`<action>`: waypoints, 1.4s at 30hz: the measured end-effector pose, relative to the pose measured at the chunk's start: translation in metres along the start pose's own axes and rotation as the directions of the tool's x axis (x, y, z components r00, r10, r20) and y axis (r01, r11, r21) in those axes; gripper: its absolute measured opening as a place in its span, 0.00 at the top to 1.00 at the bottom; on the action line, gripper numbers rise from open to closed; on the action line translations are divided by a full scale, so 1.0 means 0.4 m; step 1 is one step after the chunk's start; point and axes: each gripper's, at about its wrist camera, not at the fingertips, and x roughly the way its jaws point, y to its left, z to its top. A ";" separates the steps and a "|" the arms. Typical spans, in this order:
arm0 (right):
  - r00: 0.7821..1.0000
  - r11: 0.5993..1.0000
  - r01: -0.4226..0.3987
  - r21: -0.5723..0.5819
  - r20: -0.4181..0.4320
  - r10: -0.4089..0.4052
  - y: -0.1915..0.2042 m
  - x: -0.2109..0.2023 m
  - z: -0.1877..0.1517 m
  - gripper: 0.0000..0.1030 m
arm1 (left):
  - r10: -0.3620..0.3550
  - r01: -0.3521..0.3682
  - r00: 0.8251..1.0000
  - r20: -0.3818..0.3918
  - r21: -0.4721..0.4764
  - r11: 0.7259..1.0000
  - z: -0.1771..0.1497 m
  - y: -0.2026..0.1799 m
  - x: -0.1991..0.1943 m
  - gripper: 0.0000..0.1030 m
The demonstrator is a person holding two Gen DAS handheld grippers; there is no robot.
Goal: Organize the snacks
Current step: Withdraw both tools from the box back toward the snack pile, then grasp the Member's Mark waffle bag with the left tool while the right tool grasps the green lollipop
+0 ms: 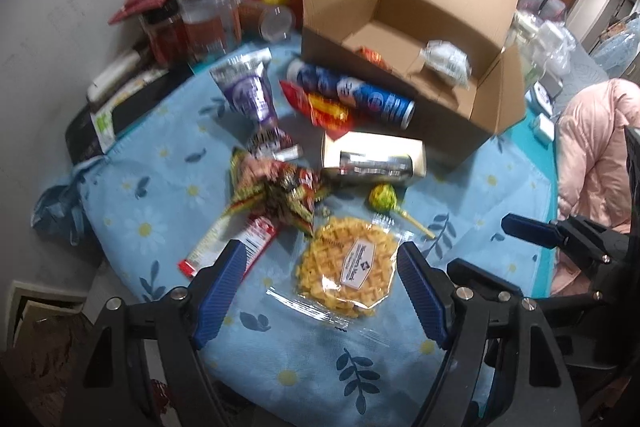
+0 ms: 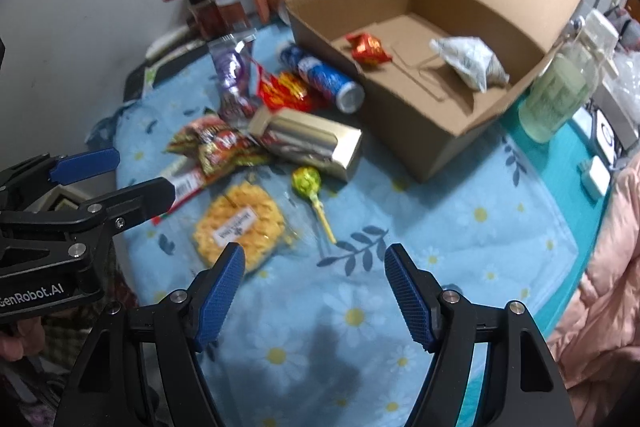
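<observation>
The left claw (image 1: 322, 291) gapes wide and grips nothing, its blue pads either side of a clear-wrapped yellow waffle snack (image 1: 348, 269) lying on the surface (image 1: 160, 195), a blue daisy-print cloth. The right claw (image 2: 316, 291), equally wide and empty, hangs over bare cloth, the waffle snack just ahead to its left. Ahead of both claws lies a green lollipop (image 2: 306, 181). Farther on sit crumpled snack packets (image 1: 276, 187), a gold box (image 2: 316, 143), and a blue chip can (image 1: 356, 93). Beyond them stands an open cardboard box (image 2: 436, 131), holding a red packet (image 2: 368, 49) and a white packet (image 2: 472, 63).
</observation>
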 end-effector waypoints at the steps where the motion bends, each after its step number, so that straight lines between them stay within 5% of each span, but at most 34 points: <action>1: 1.000 1.000 0.004 0.001 -0.010 -0.004 -0.006 0.013 -0.002 0.29 | -0.002 0.002 1.000 -0.012 0.002 1.000 -0.002 -0.002 0.013 0.25; 16: 0.990 0.999 0.042 -0.012 -0.137 -0.043 -0.082 0.129 -0.023 0.29 | -0.082 0.085 0.984 -0.161 0.016 0.996 -0.013 -0.021 0.189 0.25; 21: 0.988 0.999 0.027 0.022 -0.151 -0.024 -0.101 0.141 -0.028 0.29 | -0.110 0.115 0.982 -0.154 0.019 0.993 -0.014 -0.023 0.210 0.24; 25: 0.988 0.999 0.039 0.019 -0.151 -0.036 -0.110 0.140 -0.030 0.29 | -0.119 0.122 0.974 -0.190 0.007 0.992 -0.004 -0.019 0.249 0.00; 27: 0.987 0.999 0.046 0.016 -0.153 -0.043 -0.113 0.141 -0.032 0.29 | -0.159 0.156 0.960 -0.229 -0.029 0.987 0.002 -0.010 0.276 0.00; 35: 0.989 1.000 0.019 0.008 -0.147 -0.017 -0.106 0.134 -0.037 0.29 | -0.169 0.180 0.968 -0.183 0.046 0.983 0.010 -0.047 0.228 0.00; 42: 0.985 0.997 0.021 -0.073 -0.167 -0.033 -0.074 0.139 -0.060 0.29 | -0.116 0.132 0.964 -0.240 0.054 0.990 -0.029 -0.061 0.257 0.00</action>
